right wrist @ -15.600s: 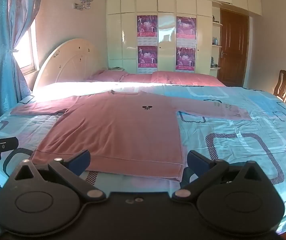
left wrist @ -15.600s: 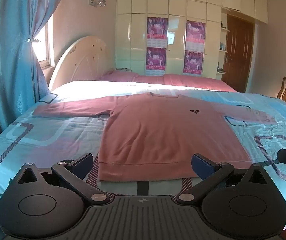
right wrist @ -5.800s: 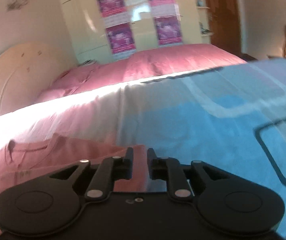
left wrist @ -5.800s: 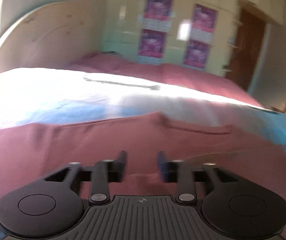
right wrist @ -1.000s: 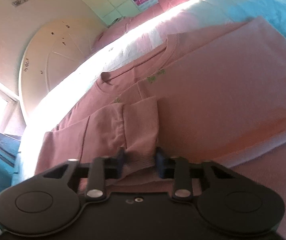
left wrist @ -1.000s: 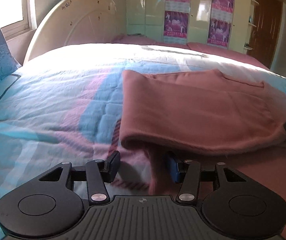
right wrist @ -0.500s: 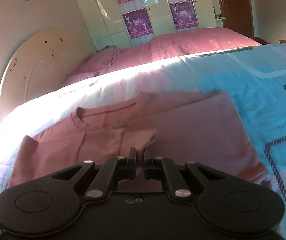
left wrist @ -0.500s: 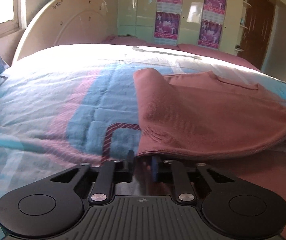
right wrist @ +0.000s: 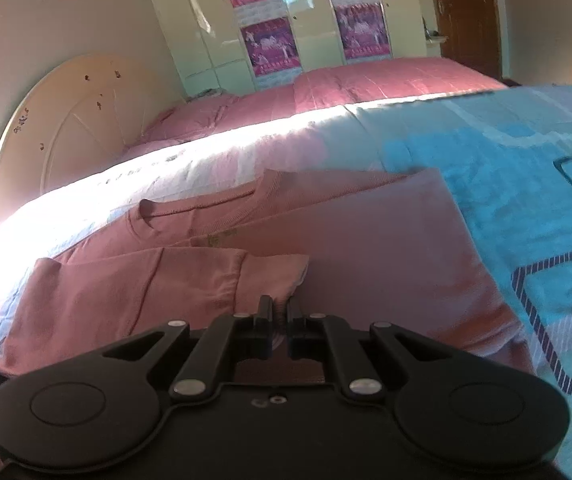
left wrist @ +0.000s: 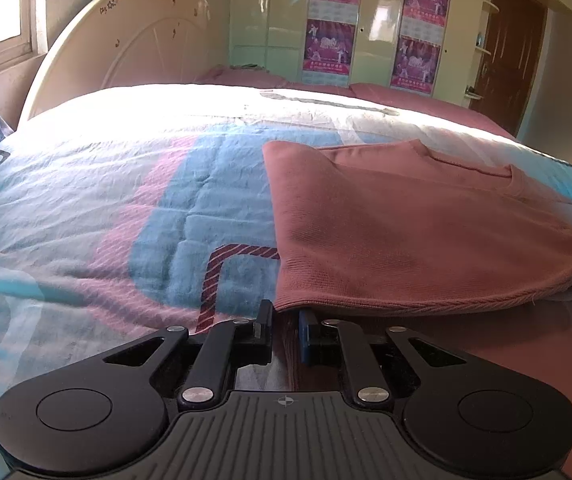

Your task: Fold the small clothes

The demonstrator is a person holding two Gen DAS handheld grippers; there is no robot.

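Right now you are working over the bed (left wrist: 85, 184), with its blue, pink and white patterned quilt (right wrist: 526, 168) lying spread beneath everything. Behind it the cream headboard (left wrist: 133, 52) is standing against the wall, beside a pale wardrobe (left wrist: 269, 20) carrying purple posters (left wrist: 328, 48), and a brown door (left wrist: 514, 52) is showing at the far right.

On the quilt the pink long-sleeved sweater (left wrist: 406, 232) is lying partly folded, its sides turned in over the body and its collar (right wrist: 153, 212) pointing toward the headboard.

Your left tongs (left wrist: 284, 328) are sitting at the sweater's near left corner; the jaws have just been closing and are now pinching the ribbed hem (left wrist: 326, 304), a fold of pink cloth standing between them.

Your right tongs (right wrist: 280, 316) are nearly shut on the edge of the folded-in sleeve (right wrist: 269, 276), a thin bit of pink fabric caught between the jaws.
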